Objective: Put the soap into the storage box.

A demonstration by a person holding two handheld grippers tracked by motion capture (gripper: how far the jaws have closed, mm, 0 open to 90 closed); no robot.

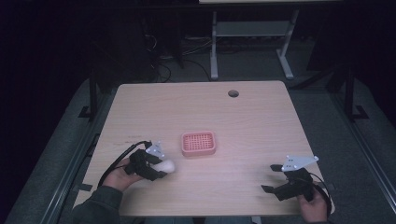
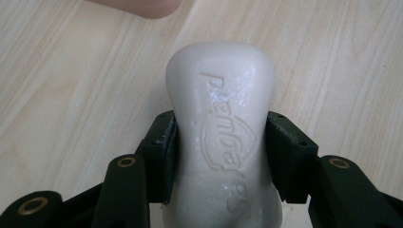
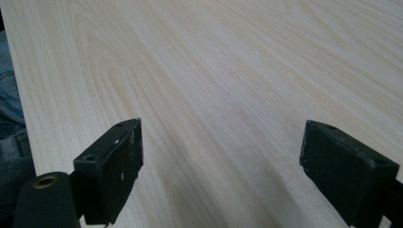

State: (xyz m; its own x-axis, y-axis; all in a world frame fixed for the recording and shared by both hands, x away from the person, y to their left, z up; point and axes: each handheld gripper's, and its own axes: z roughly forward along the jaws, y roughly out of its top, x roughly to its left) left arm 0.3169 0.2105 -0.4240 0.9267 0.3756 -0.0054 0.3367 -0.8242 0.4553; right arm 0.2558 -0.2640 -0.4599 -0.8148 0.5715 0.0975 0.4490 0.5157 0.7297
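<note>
Pale wooden table [image 1: 243,121] mid-frame: left gripper [image 1: 161,169], lower left, clamps a white soap bar [image 2: 223,128] beside the pink dish [image 1: 199,143]; right gripper [image 1: 272,178] gapes empty, lower right.

I have a white, waisted bar of soap [image 2: 221,137] pinched at its narrow middle, its embossed lettering facing up and its rounded end sticking out forward. It sits near the table's left front corner. The pink plastic soap dish [image 1: 199,143], rectangular with a slotted grid floor, lies flat mid-table, toward the front edge.
</note>
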